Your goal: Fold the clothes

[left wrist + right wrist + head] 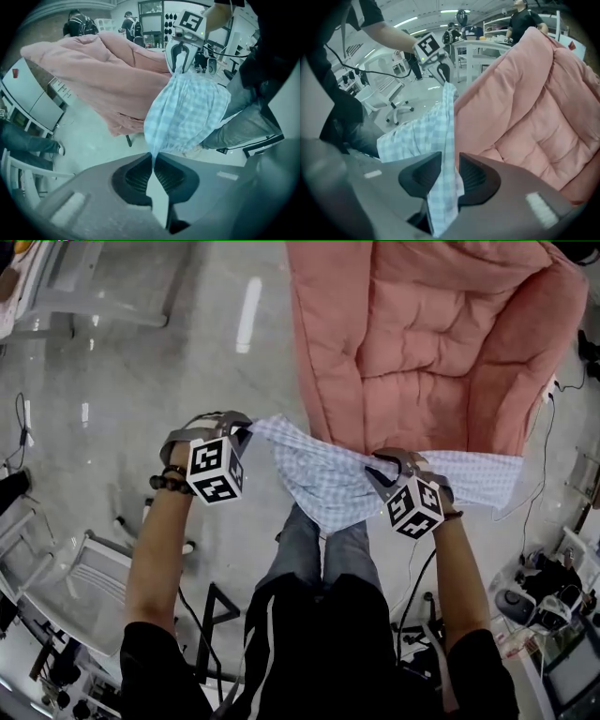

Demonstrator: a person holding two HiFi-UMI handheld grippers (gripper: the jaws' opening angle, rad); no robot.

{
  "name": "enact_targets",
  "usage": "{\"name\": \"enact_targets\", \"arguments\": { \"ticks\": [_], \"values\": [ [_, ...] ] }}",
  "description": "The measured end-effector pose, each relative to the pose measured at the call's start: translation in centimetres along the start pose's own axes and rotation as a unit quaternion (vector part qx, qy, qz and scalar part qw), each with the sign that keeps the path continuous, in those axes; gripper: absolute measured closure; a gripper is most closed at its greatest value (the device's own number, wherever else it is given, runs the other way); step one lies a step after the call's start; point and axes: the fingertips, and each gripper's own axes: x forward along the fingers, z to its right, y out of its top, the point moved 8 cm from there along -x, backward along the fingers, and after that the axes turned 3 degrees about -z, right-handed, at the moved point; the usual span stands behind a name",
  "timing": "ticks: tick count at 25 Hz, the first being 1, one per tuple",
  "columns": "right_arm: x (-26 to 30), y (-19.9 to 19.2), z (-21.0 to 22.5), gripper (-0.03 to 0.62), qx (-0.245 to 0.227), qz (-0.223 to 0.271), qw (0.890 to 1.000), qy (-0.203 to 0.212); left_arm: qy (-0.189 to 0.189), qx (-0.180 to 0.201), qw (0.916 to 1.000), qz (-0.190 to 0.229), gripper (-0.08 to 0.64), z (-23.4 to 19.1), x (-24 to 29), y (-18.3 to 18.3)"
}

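Observation:
A blue-and-white checked cloth hangs stretched between my two grippers, sagging in the middle above the person's knees. My left gripper is shut on the cloth's left end; in the left gripper view its jaws meet on a thin edge of the cloth. My right gripper is shut on the cloth further right, and a loose end trails past it onto the pink cushion. In the right gripper view a bunched strip of the cloth runs down between the jaws.
A big pink quilted cushion lies just beyond the cloth. A white chair stands at the lower left. Cables and devices crowd the lower right. Other people stand far off by white desks.

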Motion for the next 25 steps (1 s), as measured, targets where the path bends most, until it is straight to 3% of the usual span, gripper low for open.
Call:
{"name": "enact_targets", "arguments": {
  "ticks": [3, 7, 11, 19, 25],
  "values": [
    [0.7, 0.2, 0.7, 0.479, 0.012, -0.021, 0.999, 0.029, 0.019, -0.008, 0.9998, 0.003, 0.538, 0.8, -2.8, -0.1],
    [1.0, 1.6, 0.8, 0.549, 0.011, -0.047, 0.997, 0.061, 0.032, -0.017, 0.9993, 0.006, 0.538, 3.0, -5.8, -0.8],
    [-0.5, 2.9, 1.2, 0.581, -0.024, -0.055, 0.998, 0.020, 0.043, -0.028, 0.9987, 0.002, 0.537, 4.4, -6.3, -1.5],
    [-5.5, 4.8, 0.9, 0.583, -0.047, -0.017, 0.997, -0.065, 0.067, -0.060, 0.9959, -0.005, 0.535, 5.9, -6.2, -2.3],
    [-7.7, 5.0, -0.7, 0.583, -0.060, 0.005, 0.993, -0.100, 0.067, -0.086, 0.9941, 0.006, 0.534, 7.6, -6.4, -2.4]
  ]
}}
